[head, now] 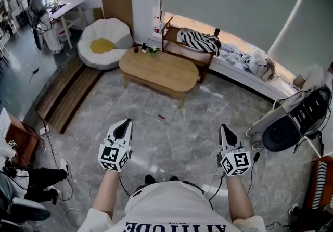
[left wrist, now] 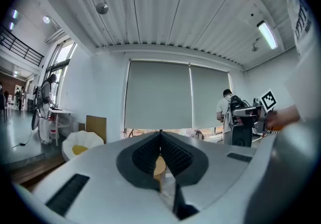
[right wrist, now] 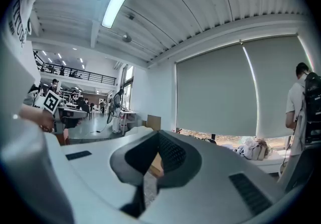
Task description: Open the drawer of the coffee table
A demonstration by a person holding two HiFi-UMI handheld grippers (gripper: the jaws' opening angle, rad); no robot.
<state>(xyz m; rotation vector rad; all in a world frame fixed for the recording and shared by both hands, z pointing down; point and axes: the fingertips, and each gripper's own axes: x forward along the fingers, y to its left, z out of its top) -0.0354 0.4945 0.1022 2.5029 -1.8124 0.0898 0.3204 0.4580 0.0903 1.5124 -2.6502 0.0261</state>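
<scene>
Two hand-held grippers, one coffee table, one drawer not yet located.

Item 1: left gripper (head: 125, 126), held level over the grey stone floor (head: 171, 137), jaws pressed together with nothing between them.

Item 2: right gripper (head: 225, 131), likewise level, jaws closed and empty.

Item 3: coffee table (head: 158, 71), oval, light wood, standing ahead of both grippers and well apart from them, with bare floor between. Its long axis runs across the line of approach, from upper left to lower right in the head view, so a long side faces the person.

Drawer: no front or handle can be made out (too small from here).

Nearer arm: the left, by a little, since the table sits left of the midline between the grippers.

Neighbours: white beanbag seat (head: 104, 42) near the table's left end, and a wooden rack (head: 190, 49) with a striped cloth (head: 199, 41) just behind it.

Judgement: approach stage only; a pair of jaws has to part before any handle can be taken
</scene>
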